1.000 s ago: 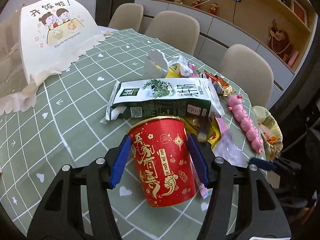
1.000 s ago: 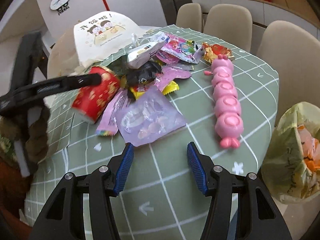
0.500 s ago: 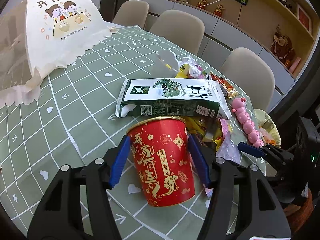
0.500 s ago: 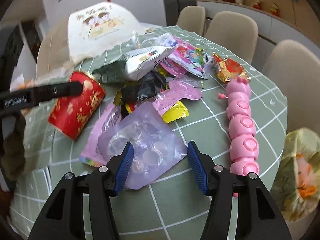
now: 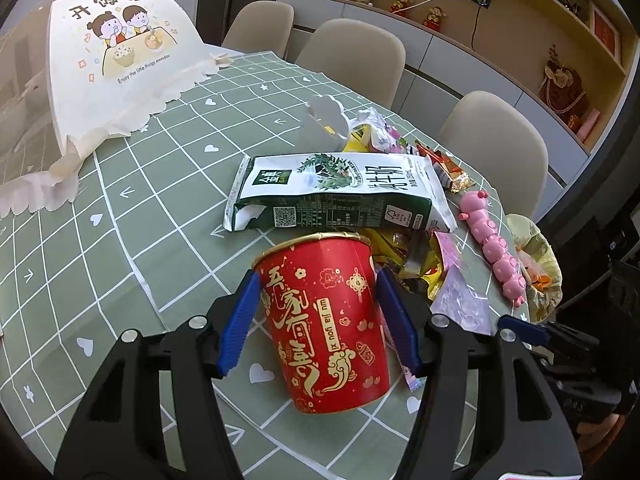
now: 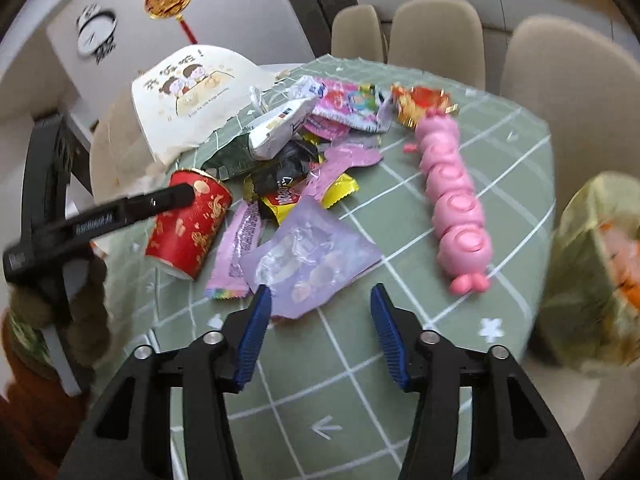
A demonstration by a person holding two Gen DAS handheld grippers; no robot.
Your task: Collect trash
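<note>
A red paper noodle cup with gold print is tilted, its mouth facing away, and my left gripper is shut on its sides. The right wrist view shows the same cup under a left finger. My right gripper hovers over the green checked tablecloth, its jaws closing. The near corner of a clear purple wrapper lies beside the left fingertip, and the pads do not press on it. More wrappers are heaped behind it.
A green and white milk carton lies behind the cup. A pink caterpillar toy lies to the right. A yellow-green plastic bag hangs off the table's right edge. A white cartoon paper bag stands far left. Beige chairs line the far side.
My right gripper moved in over the purple wrapper, then pulled back a little and rolled, and its jaws narrowed. The left gripper keeps its hold on the red cup in place.
</note>
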